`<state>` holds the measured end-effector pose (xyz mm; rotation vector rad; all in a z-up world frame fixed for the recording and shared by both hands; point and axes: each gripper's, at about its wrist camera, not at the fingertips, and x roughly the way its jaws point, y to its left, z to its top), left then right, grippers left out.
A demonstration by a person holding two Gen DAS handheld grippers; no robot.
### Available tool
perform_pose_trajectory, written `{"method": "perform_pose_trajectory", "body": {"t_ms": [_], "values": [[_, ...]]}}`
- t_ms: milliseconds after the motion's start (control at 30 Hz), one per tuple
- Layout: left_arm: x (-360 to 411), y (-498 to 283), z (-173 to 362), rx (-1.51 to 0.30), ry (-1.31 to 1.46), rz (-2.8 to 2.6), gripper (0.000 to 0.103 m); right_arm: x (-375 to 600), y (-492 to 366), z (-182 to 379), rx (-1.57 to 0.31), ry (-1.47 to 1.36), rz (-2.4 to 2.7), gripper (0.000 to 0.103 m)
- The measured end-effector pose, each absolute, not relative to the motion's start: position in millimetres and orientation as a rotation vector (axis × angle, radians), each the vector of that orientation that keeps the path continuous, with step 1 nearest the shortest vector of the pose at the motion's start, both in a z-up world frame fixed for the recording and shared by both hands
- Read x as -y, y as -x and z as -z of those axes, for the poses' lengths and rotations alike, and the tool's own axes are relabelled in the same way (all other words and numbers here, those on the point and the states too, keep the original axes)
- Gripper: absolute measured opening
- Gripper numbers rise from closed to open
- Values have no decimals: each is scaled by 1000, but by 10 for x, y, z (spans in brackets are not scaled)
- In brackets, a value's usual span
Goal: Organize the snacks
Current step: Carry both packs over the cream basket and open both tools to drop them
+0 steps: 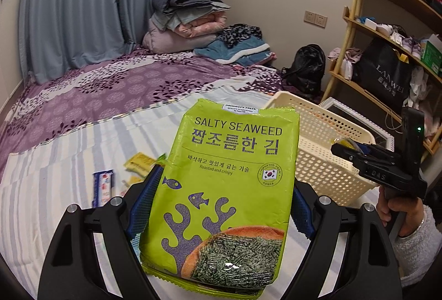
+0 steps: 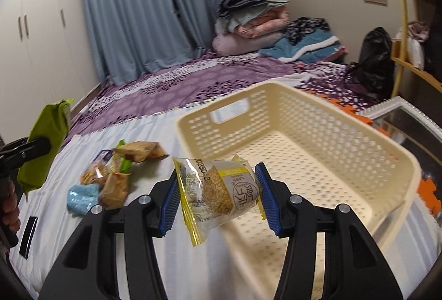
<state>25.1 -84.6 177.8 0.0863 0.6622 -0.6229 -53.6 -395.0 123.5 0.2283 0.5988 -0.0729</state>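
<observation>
Pinched the seaweed bag [image 1: 229,162] by its two side edges in the left gripper [image 1: 223,203], fingers pressed in against the pack rather than spread. Carried it upright and clear of the striped sheet [image 1: 55,162], label toward the camera, probably to keep the flat, crisp contents from bending. Held it just beside the cream basket [image 1: 326,156], short of the near wall.

Clamped a small cracker packet [image 2: 221,189] crosswise in the right gripper [image 2: 218,195], blue pads [image 2: 171,203] squeezing the wrapper from both sides, yellow sealed edge hanging loose below. Hovered it at the basket's near corner, about at the rim and not down inside. Saw only bare perforated floor in the visible part of the basket. Could not judge exact height over the rim, given the blur on the basket's right side.

Left the other snacks [image 2: 116,175] in a loose heap on the sheet, to the left of the basket: brown wrappers, a pale blue pack, a bit of green. Caught from the left camera as well: a yellow wrapper [image 1: 141,162] and a blue-and-white stick pack [image 1: 103,186], both lying flat.

Judged as early in the sorting: two items in the air, none visibly in the basket, a heap to go. Guessed the light packet for the first drop, being nearest the opening, then the big bag stood along a wall to save room. Worth watching: the thin wrapper slipping from the pads, the wide bag catching the rim.
</observation>
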Motion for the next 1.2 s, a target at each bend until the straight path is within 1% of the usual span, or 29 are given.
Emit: {"method": "perform_pose_trajectory", "body": {"t_ms": [200,267,300,333,367,867,1000,1033,1200], "values": [[1347,-277,-1830,-657,-115,688,83,4288,546,-1182,-594,-253,141,53],[1513,-292,-1844,-658,-127,711,83,4387,544,-1148,-597,-263,169,58],[1591,-288,-1846,-658,-134,721,83,4439,562,-1142,-593,-271,174,62],[1684,-291,-1852,-658,-141,730,83,4470,587,-1131,-588,-277,181,68],[1764,-283,-1855,-657,-147,740,84,4499,596,-1127,-582,-277,192,70],[2804,-360,-1807,-668,-194,888,85,4678,759,-1124,-561,-276,232,71],[2976,-352,-1802,-660,-200,907,93,4704,783,-1127,-559,-275,243,73],[3003,-352,-1804,-659,-201,904,97,4708,787,-1129,-557,-275,247,75],[3001,-353,-1802,-662,-201,884,98,4717,794,-1151,-554,-280,254,75]]}}
